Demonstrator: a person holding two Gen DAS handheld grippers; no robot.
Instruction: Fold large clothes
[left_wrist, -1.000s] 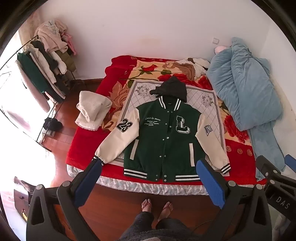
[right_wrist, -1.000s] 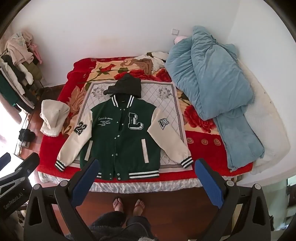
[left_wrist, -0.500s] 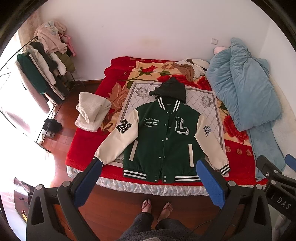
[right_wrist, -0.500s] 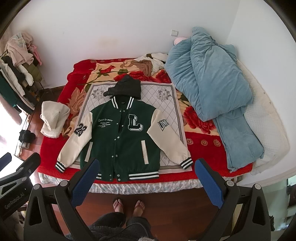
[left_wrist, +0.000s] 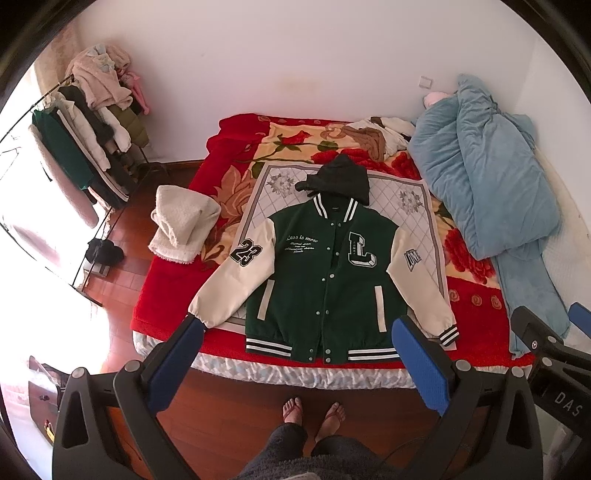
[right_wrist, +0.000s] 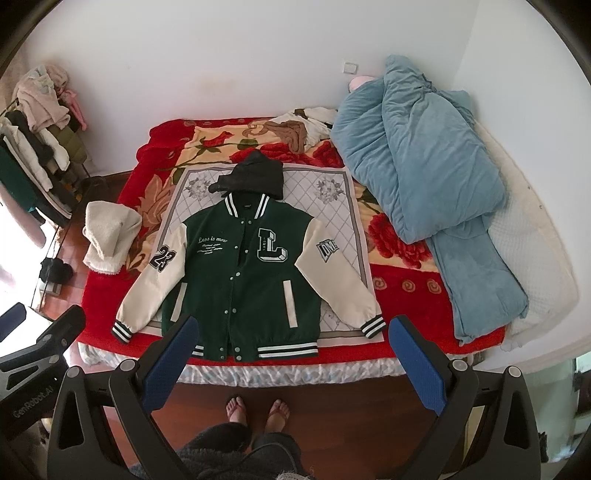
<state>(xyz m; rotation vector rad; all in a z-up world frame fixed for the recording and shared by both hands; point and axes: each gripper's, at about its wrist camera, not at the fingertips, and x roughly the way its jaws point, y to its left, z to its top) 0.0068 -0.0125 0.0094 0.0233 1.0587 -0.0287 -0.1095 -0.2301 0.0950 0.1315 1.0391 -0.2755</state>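
Left gripper (left_wrist: 295, 332): I see both blue pads spread wide, nothing between them; it hangs high above the near edge of the bed.
Right gripper (right_wrist: 293, 332): same, fingers wide apart, holding nothing, well above the bed's foot.
Jacket (left_wrist: 325, 273): green varsity jacket with cream sleeves, lying flat and face up on the bed, snapped shut, hem at the near edge, sleeves angled out to both sides. Seen in the right view too (right_wrist: 243, 277).
Hood (left_wrist: 341, 179): black, lying above the collar, pointing toward the wall.
Surface: jacket lies on a grey quilted mat (left_wrist: 406, 199) spread on a red floral blanket (left_wrist: 295, 140).
Blue duvet (left_wrist: 491, 177): bunched along the right side of the bed, apart from the jacket's sleeve.
Cream fleece (left_wrist: 183, 221): folded lump on the bed's left edge, near the left sleeve, not touching it.
Brown and white clothes (left_wrist: 376, 136): heaped near the wall, beyond the hood.
Clothes rack (left_wrist: 85, 140): loaded, standing left of the bed by the wall.
Me: bare feet (left_wrist: 314, 413) on the wooden floor just in front of the bed.
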